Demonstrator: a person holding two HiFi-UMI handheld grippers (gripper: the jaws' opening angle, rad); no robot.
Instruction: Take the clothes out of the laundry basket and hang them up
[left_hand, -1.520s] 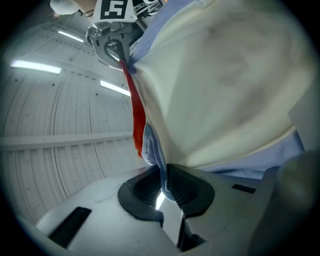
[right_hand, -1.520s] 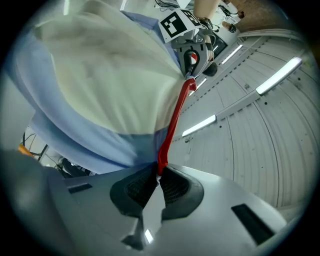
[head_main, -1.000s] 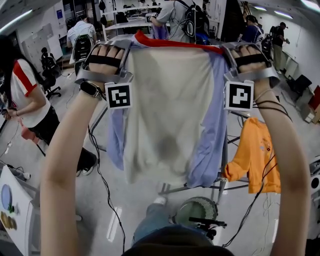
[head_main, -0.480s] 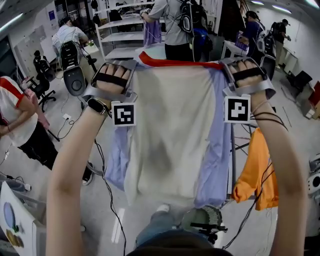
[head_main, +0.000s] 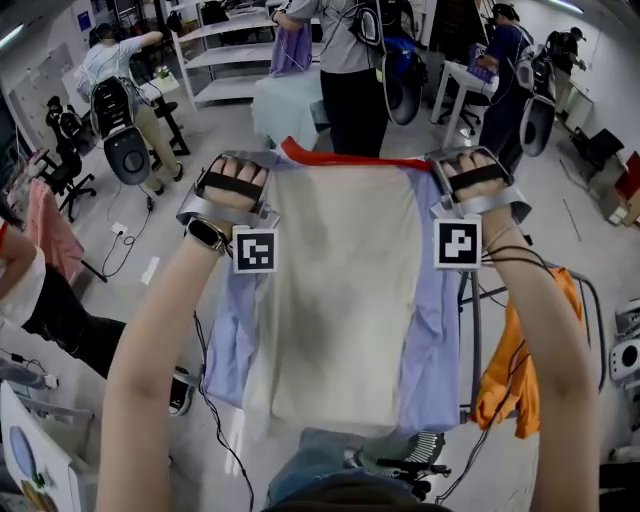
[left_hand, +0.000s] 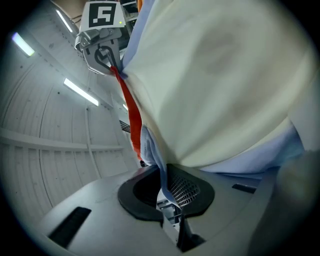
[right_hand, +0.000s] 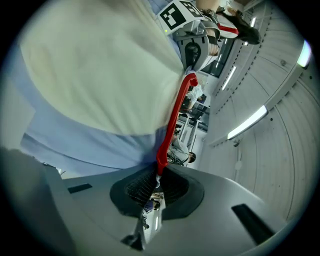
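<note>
Cream-and-blue garment (head_main: 340, 300), red top edge, hanging spread

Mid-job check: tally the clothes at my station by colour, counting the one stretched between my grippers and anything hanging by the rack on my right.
Cream-and-blue garment, red top edge: 1
Orange garment: 1
Total: 2

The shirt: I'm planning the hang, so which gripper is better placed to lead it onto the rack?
Right, probably. Both the left gripper and right gripper are shut on the shirt, but the rack holding the orange garment stands on the right gripper's side.
</note>
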